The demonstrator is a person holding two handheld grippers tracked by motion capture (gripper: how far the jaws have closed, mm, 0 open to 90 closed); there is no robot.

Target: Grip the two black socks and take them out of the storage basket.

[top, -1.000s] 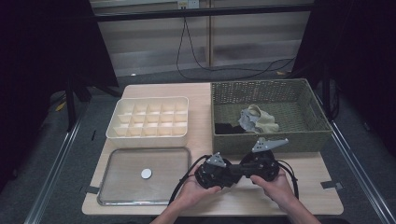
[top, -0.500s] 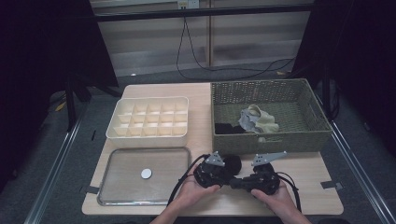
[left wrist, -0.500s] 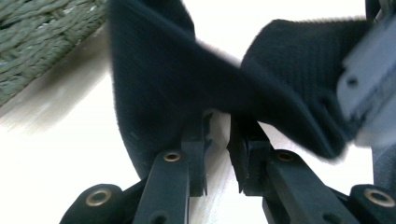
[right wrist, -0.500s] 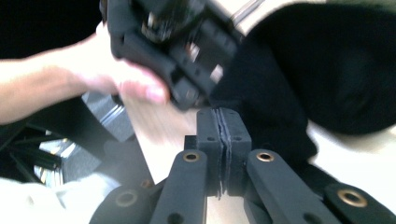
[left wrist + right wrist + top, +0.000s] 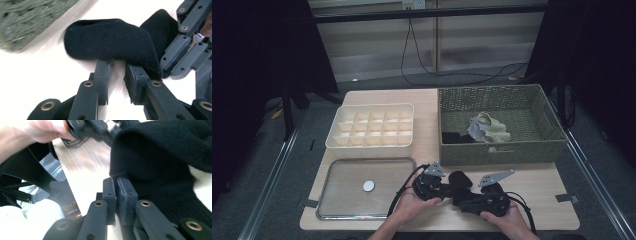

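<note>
Black sock bunched on table before basket, between both grippers. Left gripper jaws just eased a little apart, tips under sock's edge, pinching nothing. Right gripper jaws nearly touching, just opening, beside sock, apparently releasing the fold.

Black sock: matt knit cloth. Basket: rough woven. Table: smooth pale wood.

A black knitted sock lies bunched and folded over on the counter, near its front edge.
</note>
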